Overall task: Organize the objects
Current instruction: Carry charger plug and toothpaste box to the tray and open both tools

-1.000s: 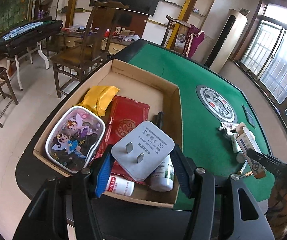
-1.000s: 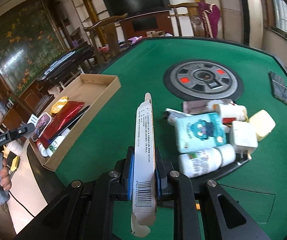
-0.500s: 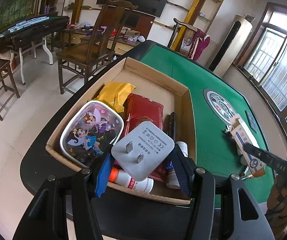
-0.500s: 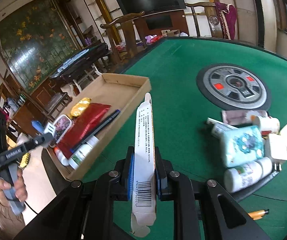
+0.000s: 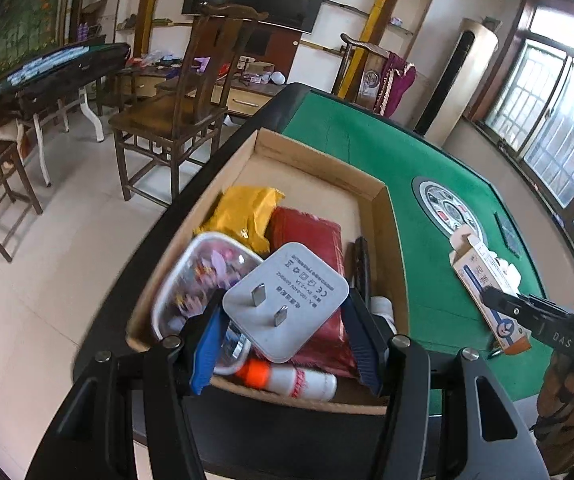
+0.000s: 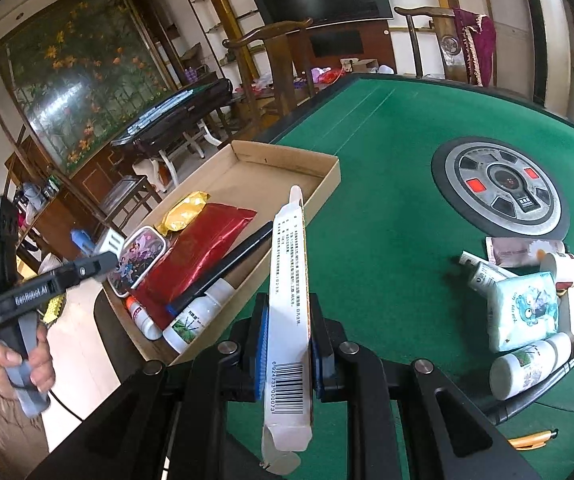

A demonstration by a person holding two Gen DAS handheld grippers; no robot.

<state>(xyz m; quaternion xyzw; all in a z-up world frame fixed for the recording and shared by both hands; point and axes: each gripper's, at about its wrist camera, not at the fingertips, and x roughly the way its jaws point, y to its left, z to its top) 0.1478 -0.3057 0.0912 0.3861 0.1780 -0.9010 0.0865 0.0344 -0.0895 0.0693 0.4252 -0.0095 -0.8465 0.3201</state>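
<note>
Two tongs are up over the green table (image 6: 387, 208), each with something in it. The left tongs (image 5: 283, 332) are clamped on a white plug adapter (image 5: 285, 300), prongs facing the camera, held above the near end of the shallow cardboard box (image 5: 387, 216) at the table's edge. In that box lie a yellow packet (image 5: 245, 212), a red pouch (image 5: 311, 236), a cartoon-printed tin (image 5: 199, 280), a black pen (image 6: 223, 268) and a couple of small white bottles (image 5: 295, 382). The right tongs (image 6: 287, 348) are closed nearly all the way on a slim white carton (image 6: 289, 292), gripped edge-on with its barcode end toward the camera, hanging over the felt just beside the box. Further right on the felt sits a loose cluster: a tissue pack (image 6: 525, 312), a white bottle (image 6: 527, 364) and tubes near the round centre panel (image 6: 503, 186).
</note>
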